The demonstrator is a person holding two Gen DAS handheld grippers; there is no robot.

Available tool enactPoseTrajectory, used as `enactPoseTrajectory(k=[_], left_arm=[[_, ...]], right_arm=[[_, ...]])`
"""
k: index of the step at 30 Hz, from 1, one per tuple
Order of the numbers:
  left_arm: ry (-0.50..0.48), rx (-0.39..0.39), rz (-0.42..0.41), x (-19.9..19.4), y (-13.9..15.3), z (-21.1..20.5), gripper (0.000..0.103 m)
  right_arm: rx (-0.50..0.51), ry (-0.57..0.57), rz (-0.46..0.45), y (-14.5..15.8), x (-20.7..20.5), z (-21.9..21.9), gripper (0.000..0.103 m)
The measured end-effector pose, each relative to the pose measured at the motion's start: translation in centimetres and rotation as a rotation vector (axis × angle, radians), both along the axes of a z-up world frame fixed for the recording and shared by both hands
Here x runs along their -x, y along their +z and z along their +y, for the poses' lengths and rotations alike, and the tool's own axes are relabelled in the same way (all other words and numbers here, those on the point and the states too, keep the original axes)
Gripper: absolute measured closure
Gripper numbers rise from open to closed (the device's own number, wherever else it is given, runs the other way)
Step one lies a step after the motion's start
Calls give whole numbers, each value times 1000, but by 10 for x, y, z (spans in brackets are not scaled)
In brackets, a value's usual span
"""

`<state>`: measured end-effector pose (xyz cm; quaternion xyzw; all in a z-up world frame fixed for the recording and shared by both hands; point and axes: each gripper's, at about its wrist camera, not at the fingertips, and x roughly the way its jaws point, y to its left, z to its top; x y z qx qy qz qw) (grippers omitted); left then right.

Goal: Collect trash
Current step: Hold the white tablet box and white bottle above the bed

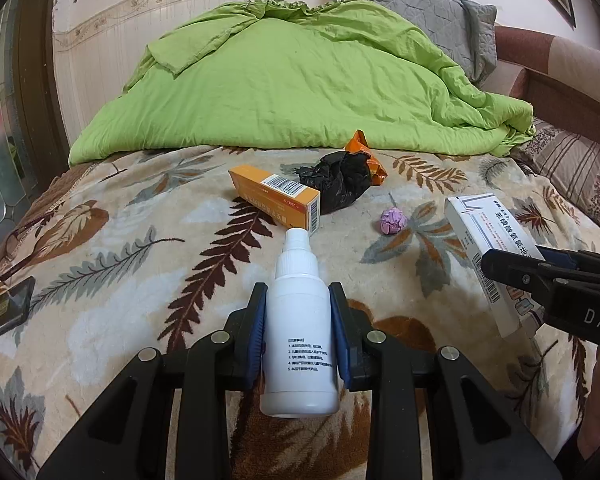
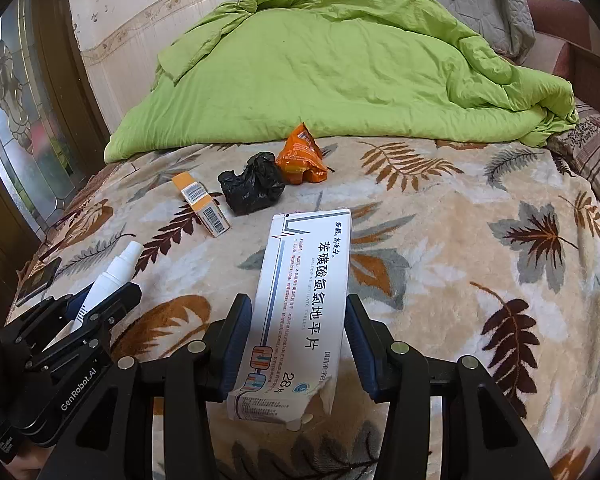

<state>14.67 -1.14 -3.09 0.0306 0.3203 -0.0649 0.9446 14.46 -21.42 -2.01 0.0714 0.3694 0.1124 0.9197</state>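
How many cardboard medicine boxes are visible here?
2. The white box is clamped in the right hand-held gripper; the orange box lies on the blanket beside the black bag. Others may be hidden.

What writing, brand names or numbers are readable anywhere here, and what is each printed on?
"苯磺酸氨氯地平片" and "28片": white medicine box, held in the right gripper.
"GenRobot.AI": left gripper body, seen in the right wrist view.
"DAS", cut off at the frame edge: right gripper body.
White spray bottle, in the left gripper: small print, unreadable.
Orange box: barcodes only, text blurred.
Orange wrapper: print unreadable.
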Motion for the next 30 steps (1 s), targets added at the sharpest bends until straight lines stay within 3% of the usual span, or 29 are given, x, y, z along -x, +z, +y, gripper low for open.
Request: enactPoseTrajectory(k=[15, 30], left_arm=[[2, 41, 13, -1, 0, 2, 75], [-79, 158, 44, -1, 3, 3, 75]], right_arm=[[-1, -3, -6, 2, -1, 1, 52], [-31, -7, 12, 0, 2, -1, 52]])
